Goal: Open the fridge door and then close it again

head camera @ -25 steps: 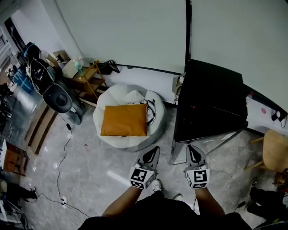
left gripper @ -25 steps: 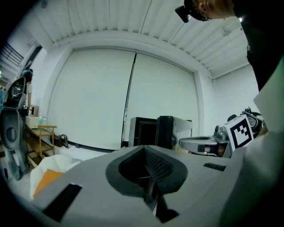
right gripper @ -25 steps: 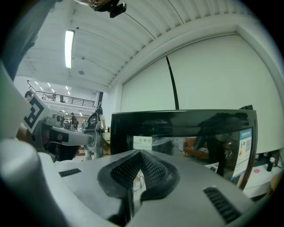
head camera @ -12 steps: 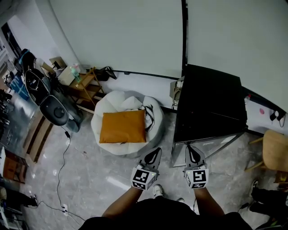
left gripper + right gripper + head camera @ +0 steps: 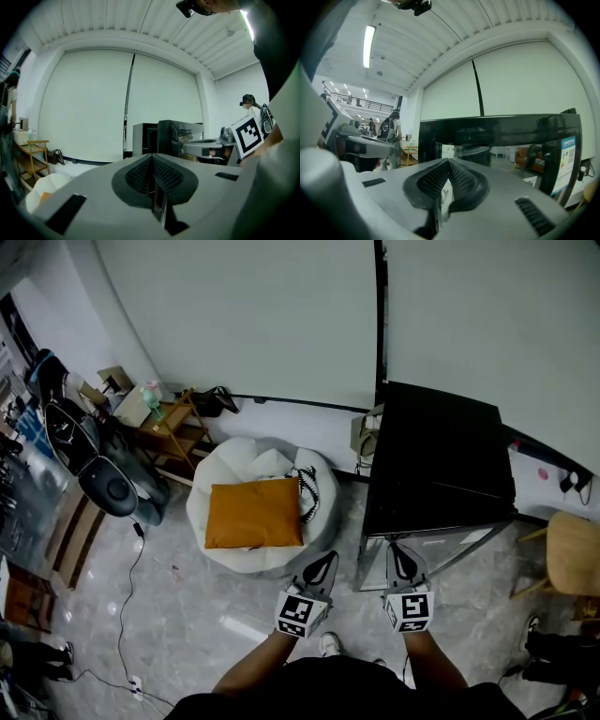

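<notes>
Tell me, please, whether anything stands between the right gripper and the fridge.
Nothing visible does. The right gripper points straight at the fridge, with only floor between them. The beanbag with its orange cushion sits off to the left.

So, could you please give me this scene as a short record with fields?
beanbag: white, on the floor
cushion: orange, on the beanbag
fridge: black, right of the beanbag
door: looks shut, untouched
left gripper: shut, empty, short of the fridge
right gripper: shut, empty, facing the door
</notes>
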`<state>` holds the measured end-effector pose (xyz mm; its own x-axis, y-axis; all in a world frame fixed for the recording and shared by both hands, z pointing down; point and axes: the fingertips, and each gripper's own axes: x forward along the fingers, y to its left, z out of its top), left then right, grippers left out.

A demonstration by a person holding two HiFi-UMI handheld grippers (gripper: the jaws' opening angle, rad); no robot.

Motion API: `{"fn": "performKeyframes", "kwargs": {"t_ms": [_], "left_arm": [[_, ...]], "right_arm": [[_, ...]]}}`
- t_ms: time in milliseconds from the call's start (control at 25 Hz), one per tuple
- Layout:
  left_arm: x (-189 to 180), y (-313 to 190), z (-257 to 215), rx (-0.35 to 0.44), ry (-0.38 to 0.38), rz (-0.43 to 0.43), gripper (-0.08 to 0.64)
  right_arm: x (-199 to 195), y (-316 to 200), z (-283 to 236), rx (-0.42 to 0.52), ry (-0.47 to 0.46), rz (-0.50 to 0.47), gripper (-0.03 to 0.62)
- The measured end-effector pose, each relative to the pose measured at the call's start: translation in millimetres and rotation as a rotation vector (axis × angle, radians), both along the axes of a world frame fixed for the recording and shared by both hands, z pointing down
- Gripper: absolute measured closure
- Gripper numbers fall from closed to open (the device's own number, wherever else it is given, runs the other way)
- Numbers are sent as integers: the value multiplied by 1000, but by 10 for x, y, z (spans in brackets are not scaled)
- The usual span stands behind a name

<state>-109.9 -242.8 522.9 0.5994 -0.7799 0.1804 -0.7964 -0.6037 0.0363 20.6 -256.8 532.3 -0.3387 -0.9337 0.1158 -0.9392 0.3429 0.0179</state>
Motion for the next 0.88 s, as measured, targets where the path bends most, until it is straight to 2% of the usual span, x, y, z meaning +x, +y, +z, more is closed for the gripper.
{"fn": "performKeyframes", "kwargs": {"t_ms": [880], "left_arm": [[-145,-195,93,-38,14,-12,538]], "right_arm": [[19,-423,-3,-6,71,24,574]]}}
